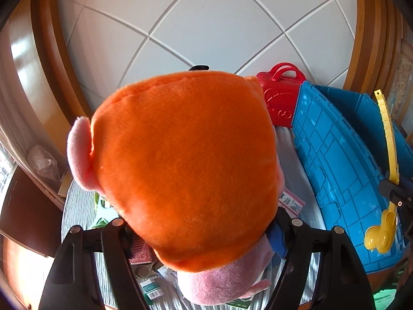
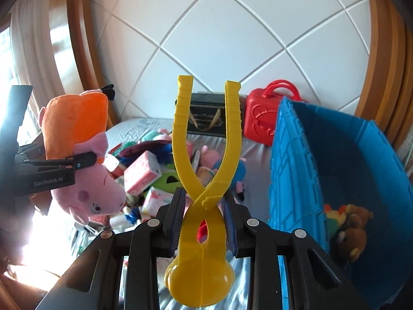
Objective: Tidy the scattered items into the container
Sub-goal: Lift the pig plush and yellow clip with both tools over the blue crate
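Observation:
My left gripper (image 1: 204,235) is shut on a pink pig plush in an orange dress (image 1: 185,170), held up in the air; the plush fills the left wrist view and also shows in the right wrist view (image 2: 77,139). My right gripper (image 2: 204,206) is shut on a yellow plastic snowball-maker tongs (image 2: 204,180), handles pointing up; the tongs also show in the left wrist view (image 1: 387,170). The blue plastic container (image 2: 296,170) stands at the right on the bed, with brown and coloured plush toys (image 2: 348,227) inside. It also shows in the left wrist view (image 1: 335,160).
A pile of toys, small boxes and a Peppa plush (image 2: 165,170) lies on the grey bedspread (image 2: 136,129). A red toy suitcase (image 2: 265,113) and a dark box (image 2: 206,118) stand at the back against the white padded headboard (image 2: 219,38).

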{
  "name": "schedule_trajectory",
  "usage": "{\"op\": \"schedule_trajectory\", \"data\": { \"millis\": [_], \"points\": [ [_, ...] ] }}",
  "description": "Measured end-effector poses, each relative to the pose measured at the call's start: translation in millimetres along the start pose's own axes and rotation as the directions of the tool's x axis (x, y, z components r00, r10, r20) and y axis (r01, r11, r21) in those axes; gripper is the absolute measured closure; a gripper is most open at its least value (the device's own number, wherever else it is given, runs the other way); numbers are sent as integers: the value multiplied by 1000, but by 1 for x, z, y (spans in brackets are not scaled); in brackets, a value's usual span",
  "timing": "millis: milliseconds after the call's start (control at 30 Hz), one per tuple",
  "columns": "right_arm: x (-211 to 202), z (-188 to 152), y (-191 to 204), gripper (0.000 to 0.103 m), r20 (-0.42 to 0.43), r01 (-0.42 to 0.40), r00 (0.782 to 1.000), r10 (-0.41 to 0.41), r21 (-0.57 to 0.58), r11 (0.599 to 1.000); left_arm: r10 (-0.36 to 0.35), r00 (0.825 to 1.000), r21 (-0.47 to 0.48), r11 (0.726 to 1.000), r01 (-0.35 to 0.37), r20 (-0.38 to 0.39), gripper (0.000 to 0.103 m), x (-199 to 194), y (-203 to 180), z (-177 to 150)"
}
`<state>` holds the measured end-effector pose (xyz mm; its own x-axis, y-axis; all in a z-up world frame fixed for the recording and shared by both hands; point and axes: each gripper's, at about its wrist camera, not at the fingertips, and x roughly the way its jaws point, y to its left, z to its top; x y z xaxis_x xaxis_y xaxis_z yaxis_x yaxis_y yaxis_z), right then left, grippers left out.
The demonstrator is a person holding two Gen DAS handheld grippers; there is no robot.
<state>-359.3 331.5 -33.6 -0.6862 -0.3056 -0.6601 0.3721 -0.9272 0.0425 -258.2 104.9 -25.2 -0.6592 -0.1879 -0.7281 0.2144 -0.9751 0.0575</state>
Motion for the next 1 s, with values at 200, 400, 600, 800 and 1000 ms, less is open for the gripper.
{"op": "schedule_trajectory", "data": {
  "millis": [200, 400, 600, 800, 1000],
  "points": [
    [-34, 3, -58, 75, 47, 45, 998, -48, 49, 998, -52, 998, 47, 998, 50, 43, 29, -8, -60, 27],
    [-62, -11, -118, 75, 74, 109, 990, -120, 135, 985, -140, 988, 136, 982, 129, 72, 29, -16, -132, 54],
    [-82, -30, -167, 75, 62, 171, 980, -188, 210, 962, -234, 967, 217, 954, 208, 100, 29, -27, -202, 83],
    [-88, -48, -209, 75, 46, 211, 972, -232, 277, 937, -356, 934, 264, 904, 336, 32, 29, -24, -261, 110],
    [-92, -68, -236, 75, 22, 240, 965, -262, 338, 910, -395, 919, 320, 869, 377, -12, 29, -13, -309, 120]
  ]
}}
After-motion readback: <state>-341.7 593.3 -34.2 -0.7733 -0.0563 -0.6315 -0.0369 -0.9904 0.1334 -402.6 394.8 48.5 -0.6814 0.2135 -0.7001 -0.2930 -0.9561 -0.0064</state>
